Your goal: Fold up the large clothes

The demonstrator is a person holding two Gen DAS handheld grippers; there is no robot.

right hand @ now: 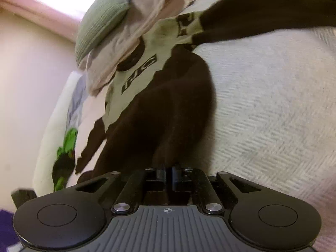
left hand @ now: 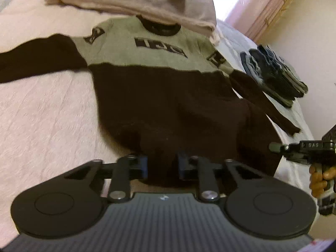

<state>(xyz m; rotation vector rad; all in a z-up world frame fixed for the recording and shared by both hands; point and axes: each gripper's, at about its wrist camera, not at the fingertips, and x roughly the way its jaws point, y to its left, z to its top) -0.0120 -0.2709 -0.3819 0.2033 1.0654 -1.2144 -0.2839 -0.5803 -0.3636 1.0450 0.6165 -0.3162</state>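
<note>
Right gripper (right hand: 168, 173) pinching black sweater (left hand: 168, 105) hem on bedspread (left hand: 46, 113); left gripper (left hand: 162, 167) parted, over hem.

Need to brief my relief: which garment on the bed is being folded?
On the pale bedspread, below the pink folded blanket, lies a sweater spread flat. Unlike the stacked jeans beside it, it is grey on top, black below, with block lettering.
</note>
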